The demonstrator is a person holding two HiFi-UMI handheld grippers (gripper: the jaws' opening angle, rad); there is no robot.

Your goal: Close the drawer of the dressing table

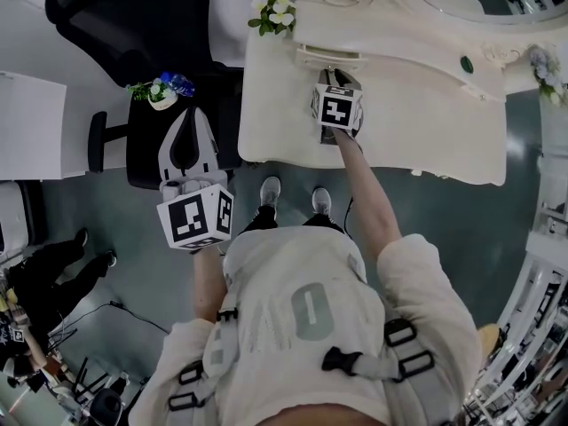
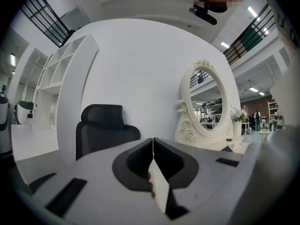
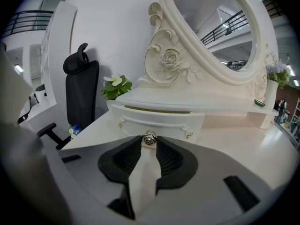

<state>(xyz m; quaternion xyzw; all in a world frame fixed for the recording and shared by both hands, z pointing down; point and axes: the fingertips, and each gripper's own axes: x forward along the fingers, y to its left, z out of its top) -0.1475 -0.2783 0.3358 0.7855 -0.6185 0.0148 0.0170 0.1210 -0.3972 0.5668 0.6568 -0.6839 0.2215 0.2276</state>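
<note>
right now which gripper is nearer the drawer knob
Right. The right gripper grips the drawer knob at the dressing table; the left gripper, shut, is off to the side above the black chair.

You see a drawer [image 3: 159, 121] front of smooth, satin cream paint, its knob [image 3: 149, 138] shiny metal; the chair [image 3: 82, 97] at left looks matt black.

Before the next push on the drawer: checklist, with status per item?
1. Right gripper gripping the drawer knob: ok, jaws closed on it.
2. Drawer fully shut: not ok, a gap shows along its top edge.
3. Inside of the drawer free of obstructions: cannot tell, hidden.
4. Left gripper out of the way: ok, shut, empty, off the table near the chair.
</note>
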